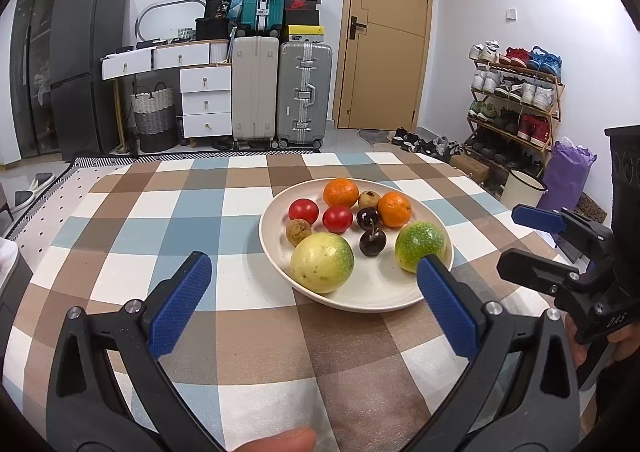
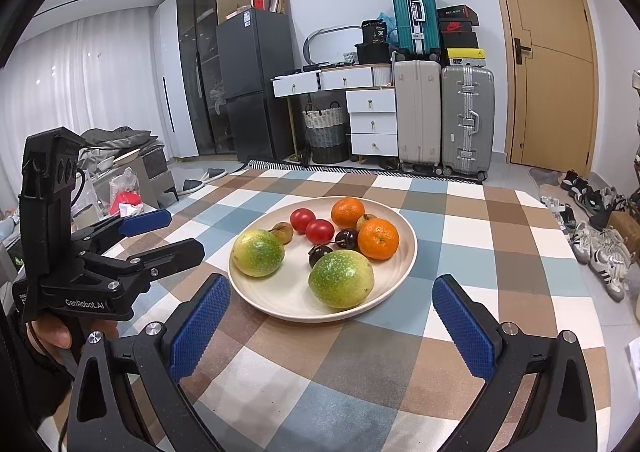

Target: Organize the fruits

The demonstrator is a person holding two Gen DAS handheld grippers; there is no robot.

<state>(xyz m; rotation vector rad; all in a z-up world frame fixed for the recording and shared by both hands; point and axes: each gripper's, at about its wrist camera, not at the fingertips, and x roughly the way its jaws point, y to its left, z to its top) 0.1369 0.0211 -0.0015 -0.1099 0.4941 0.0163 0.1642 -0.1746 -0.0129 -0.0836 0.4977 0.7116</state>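
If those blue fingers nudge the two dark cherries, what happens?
The dark cherries look small, round and glossy, so they would probably roll across the smooth plate. Their thin stems seem joined, so both may move together. Soft skin likely bruises under a hard squeeze.

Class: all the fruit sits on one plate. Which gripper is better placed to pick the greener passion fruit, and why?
Probably the right gripper: the greener passion fruit lies at the plate's near edge, centred between its open fingers. The left gripper faces the yellower one.
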